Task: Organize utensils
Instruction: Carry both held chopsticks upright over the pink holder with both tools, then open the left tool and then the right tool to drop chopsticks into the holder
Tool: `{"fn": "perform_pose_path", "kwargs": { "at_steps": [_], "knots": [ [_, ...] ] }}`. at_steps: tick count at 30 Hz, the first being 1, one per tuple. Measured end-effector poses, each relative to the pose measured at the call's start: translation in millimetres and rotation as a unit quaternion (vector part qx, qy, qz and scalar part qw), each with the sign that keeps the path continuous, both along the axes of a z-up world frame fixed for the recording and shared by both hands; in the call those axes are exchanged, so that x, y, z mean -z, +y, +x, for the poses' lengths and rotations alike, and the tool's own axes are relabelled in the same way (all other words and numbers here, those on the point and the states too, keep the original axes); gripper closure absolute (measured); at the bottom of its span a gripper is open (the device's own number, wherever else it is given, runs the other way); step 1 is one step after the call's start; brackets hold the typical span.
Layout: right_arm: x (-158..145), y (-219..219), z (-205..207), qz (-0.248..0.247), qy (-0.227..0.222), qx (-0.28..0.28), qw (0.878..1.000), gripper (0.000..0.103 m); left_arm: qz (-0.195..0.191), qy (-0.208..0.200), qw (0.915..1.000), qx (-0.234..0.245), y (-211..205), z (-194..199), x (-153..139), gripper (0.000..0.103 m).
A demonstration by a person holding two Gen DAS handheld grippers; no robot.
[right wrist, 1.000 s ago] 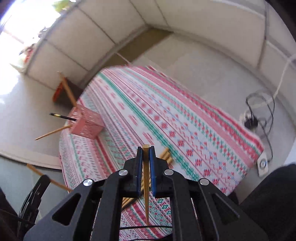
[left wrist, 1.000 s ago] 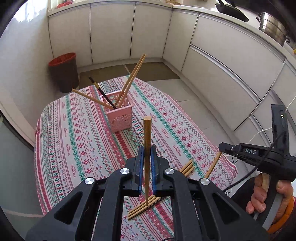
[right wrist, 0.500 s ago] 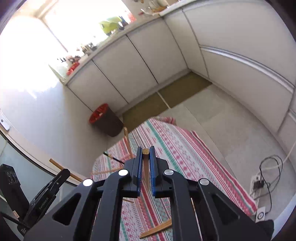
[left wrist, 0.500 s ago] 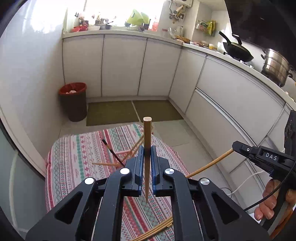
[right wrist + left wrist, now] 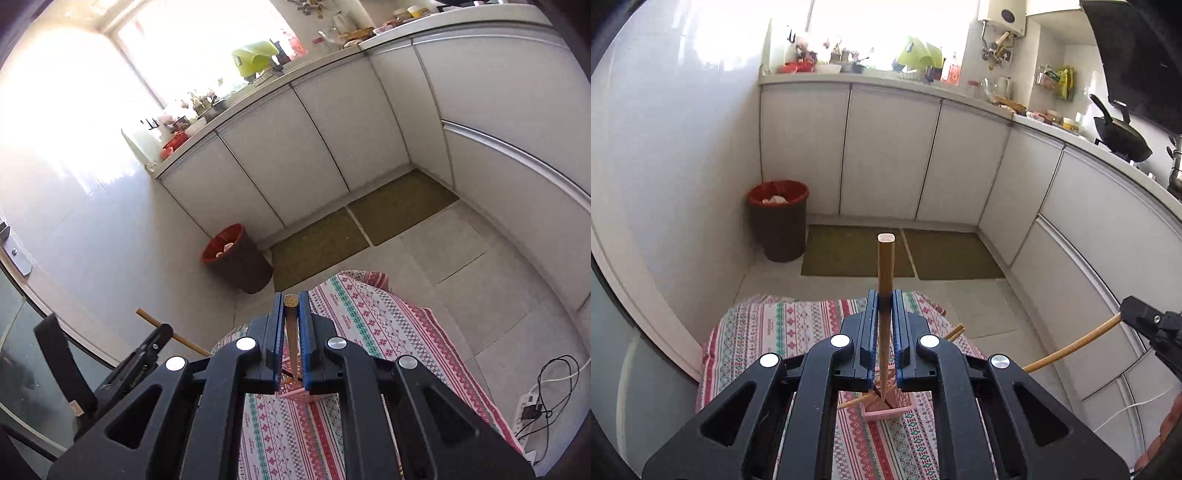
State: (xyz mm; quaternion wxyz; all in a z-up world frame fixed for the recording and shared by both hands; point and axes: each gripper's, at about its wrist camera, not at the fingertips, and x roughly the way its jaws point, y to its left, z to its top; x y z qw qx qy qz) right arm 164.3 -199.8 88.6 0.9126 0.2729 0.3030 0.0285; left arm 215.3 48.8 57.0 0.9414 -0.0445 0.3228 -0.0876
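My left gripper [image 5: 885, 299] is shut on a wooden chopstick [image 5: 885, 266] that stands upright, its lower tip over the pink utensil basket [image 5: 886, 410]. The basket holds several chopsticks and sits on the patterned tablecloth [image 5: 761, 332]. My right gripper [image 5: 291, 301] is shut on another wooden chopstick [image 5: 291, 321], its lower end above the pink basket [image 5: 295, 393]. The right gripper also shows at the right edge of the left wrist view [image 5: 1145, 321] with its chopstick [image 5: 1071, 349]. The left gripper shows in the right wrist view [image 5: 147, 354], low on the left.
A red-rimmed trash bin [image 5: 779, 221] stands on the floor by the wall beyond the table. White kitchen cabinets [image 5: 890, 155] line the back and right. Two green floor mats [image 5: 857, 251] lie ahead. A power strip with cables [image 5: 532, 406] lies on the floor at right.
Both grippers have tilted up and moved over the basket, each still holding its chopstick. The loose chopsticks on the cloth have dropped out of view.
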Motion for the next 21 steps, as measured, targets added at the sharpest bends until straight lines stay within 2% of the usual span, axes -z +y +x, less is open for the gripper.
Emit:
{"fn": "perform_pose_path", "kwargs": {
  "at_steps": [3, 6, 12, 16, 21],
  "knots": [
    [10, 8, 13, -0.005, 0.007, -0.006, 1.000, 0.095, -0.005, 0.027, 0.9996, -0.012, 6, 12, 31, 0.095],
    [20, 17, 26, -0.014, 0.013, -0.013, 1.000, 0.095, -0.028, 0.040, 0.9984, -0.028, 21, 6, 46, 0.094],
    [38, 34, 43, -0.033, 0.025, -0.016, 0.999, 0.095, -0.079, 0.008, 0.9946, -0.066, 55, -29, 44, 0.090],
    [50, 49, 55, -0.041, 0.037, -0.019, 0.998, 0.095, -0.075, 0.006, 0.9949, -0.067, 61, -32, 41, 0.089],
    [61, 65, 68, -0.063, 0.039, -0.019, 0.997, 0.095, -0.071, 0.021, 0.9949, -0.069, 65, -30, 51, 0.088]
  ]
}}
